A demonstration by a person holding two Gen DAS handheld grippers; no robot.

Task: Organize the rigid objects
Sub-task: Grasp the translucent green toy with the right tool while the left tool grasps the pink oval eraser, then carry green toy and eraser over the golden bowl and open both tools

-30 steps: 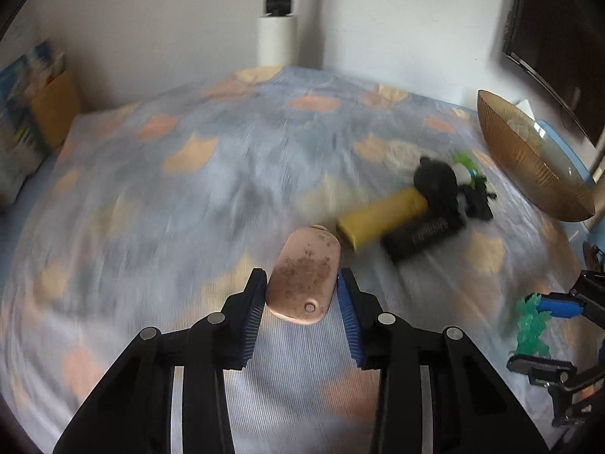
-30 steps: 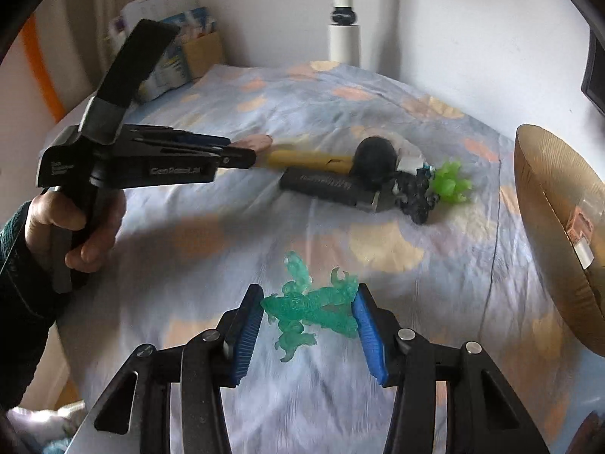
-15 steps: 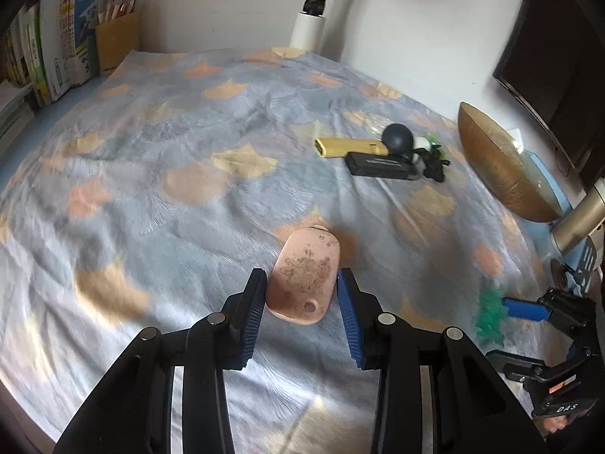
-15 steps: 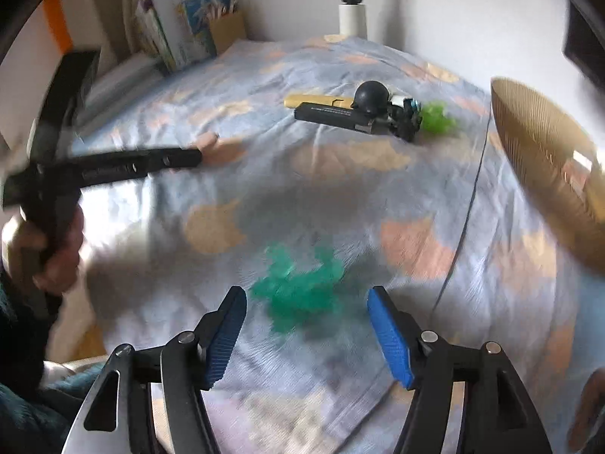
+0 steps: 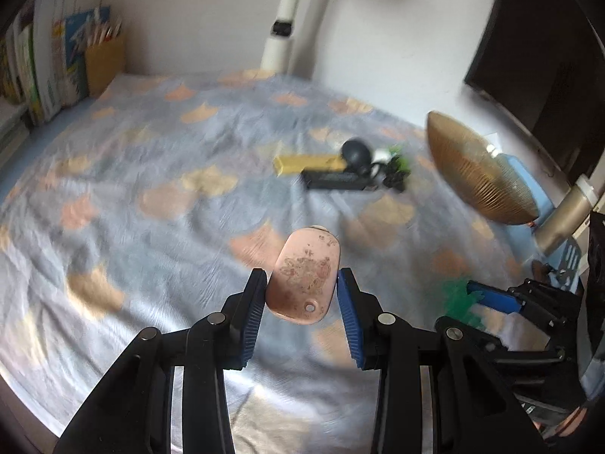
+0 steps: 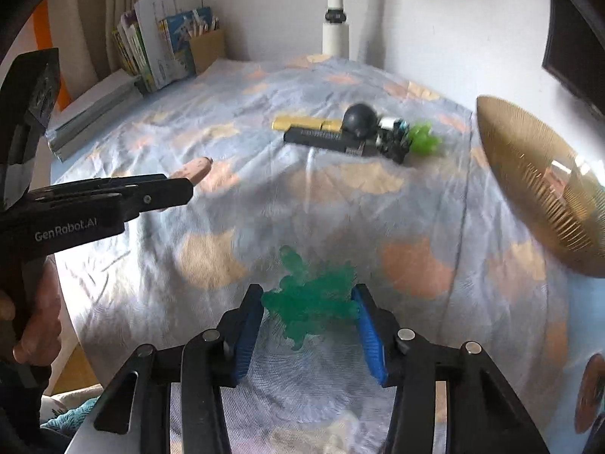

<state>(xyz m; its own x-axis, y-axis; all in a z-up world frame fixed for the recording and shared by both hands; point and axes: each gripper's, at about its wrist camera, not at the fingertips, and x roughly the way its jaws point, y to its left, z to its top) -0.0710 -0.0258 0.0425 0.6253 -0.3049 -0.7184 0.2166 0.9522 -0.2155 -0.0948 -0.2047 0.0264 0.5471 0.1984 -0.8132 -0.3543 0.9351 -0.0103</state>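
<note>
The left gripper (image 5: 300,304) is grasping a pink oval tag (image 5: 304,274), held above the bedspread (image 5: 151,196); its long axis is pointing away, with the holed end nearest the camera. The right gripper (image 6: 308,319), whose jaws have just been closing, is pinching a green toy figure (image 6: 312,299), too blurred to read its pose.

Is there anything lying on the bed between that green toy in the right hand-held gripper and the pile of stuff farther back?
Nothing: in the right wrist view, only bare patterned bedspread separates the green toy from the pile.
</note>
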